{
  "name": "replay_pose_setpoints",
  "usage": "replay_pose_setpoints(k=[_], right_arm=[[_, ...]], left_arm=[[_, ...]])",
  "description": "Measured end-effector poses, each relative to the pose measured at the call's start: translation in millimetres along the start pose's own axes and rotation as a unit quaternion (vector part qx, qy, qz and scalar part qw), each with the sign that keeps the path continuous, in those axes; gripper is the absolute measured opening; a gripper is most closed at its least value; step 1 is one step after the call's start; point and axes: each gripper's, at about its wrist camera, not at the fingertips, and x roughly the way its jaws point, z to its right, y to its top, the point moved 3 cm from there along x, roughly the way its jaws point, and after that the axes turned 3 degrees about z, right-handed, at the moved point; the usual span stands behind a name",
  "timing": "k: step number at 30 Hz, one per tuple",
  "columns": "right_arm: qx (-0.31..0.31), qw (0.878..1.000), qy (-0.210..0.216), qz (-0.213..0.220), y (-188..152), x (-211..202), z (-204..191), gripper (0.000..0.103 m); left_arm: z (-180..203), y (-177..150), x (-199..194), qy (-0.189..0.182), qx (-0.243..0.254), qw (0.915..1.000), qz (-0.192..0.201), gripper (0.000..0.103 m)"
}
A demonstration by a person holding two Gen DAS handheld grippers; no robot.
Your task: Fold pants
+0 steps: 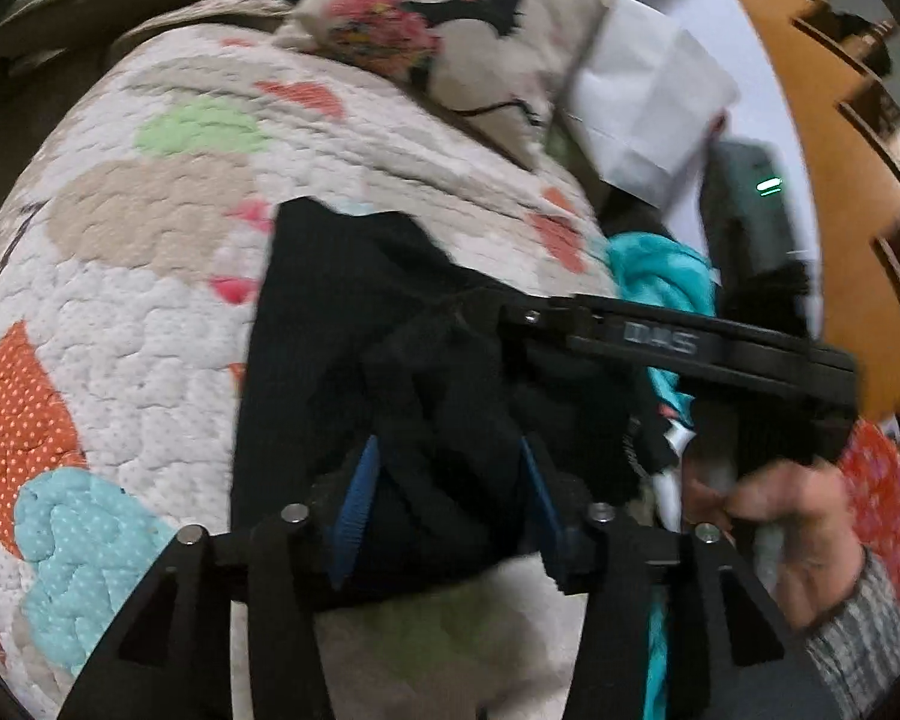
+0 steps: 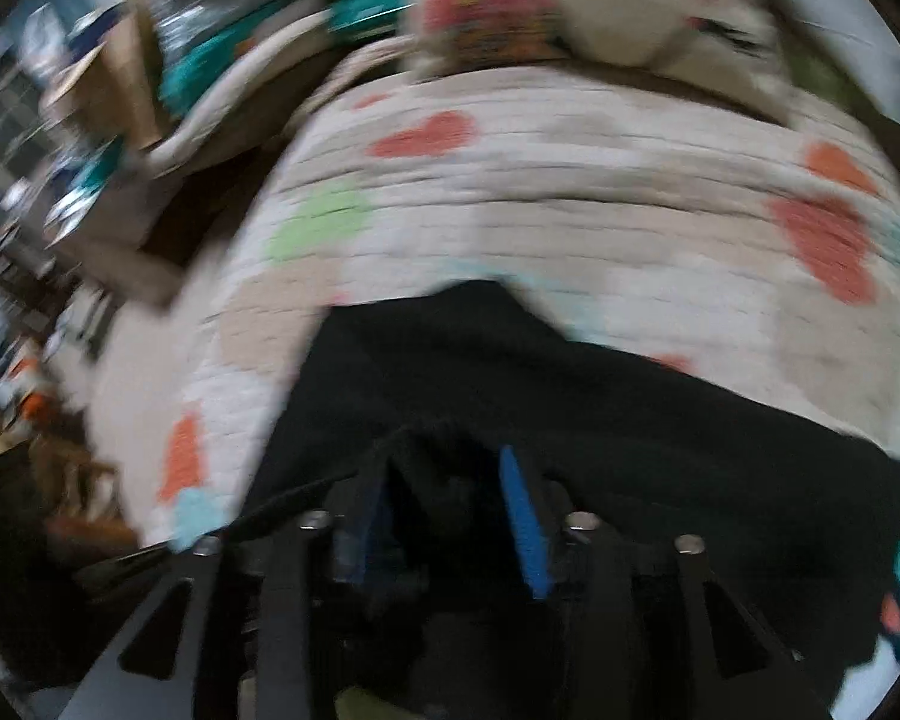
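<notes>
Black pants (image 1: 342, 312) lie on a quilted bedspread (image 1: 150, 300) with coloured patches. In the left wrist view my left gripper (image 1: 450, 480) has its blue-padded fingers (image 1: 354, 498) apart with bunched black fabric between them; whether they pinch it is unclear. The right gripper's black body (image 1: 690, 342) crosses the pants from the right, held by a hand (image 1: 768, 516). In the blurred right wrist view the pants (image 2: 570, 384) spread across the quilt (image 2: 510, 192), and my right gripper (image 2: 450, 510) has black fabric between its blue pads (image 2: 522, 522).
A patterned pillow (image 1: 450, 18) and folded white cloth (image 1: 648, 102) lie at the far end of the bed. Teal fabric (image 1: 654, 276) is heaped to the right. Wooden furniture (image 1: 840, 120) stands beyond. Cluttered shelves (image 2: 60, 180) show at the left.
</notes>
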Motion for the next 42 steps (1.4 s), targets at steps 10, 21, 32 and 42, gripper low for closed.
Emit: replay_pose_setpoints(k=[10,21,32,42], right_arm=[[0.065,0.987,-0.056,0.137,8,-80,22,0.071],[-0.078,0.988,-0.122,0.058,-13,0,-75,0.071],[-0.048,0.961,-0.27,0.02,-71,-35,2,0.072],[0.025,0.985,-0.157,0.072,-32,-84,10,0.072]], left_arm=[[-45,23,-51,0.025,-0.072,0.9958,0.05,0.055],[-112,26,-58,0.094,-0.182,0.9765,0.066,0.054],[-94,23,-45,0.085,-0.165,0.9814,0.05,0.055],[-60,-6,-9,0.075,-0.101,0.9921,-0.002,0.055]])
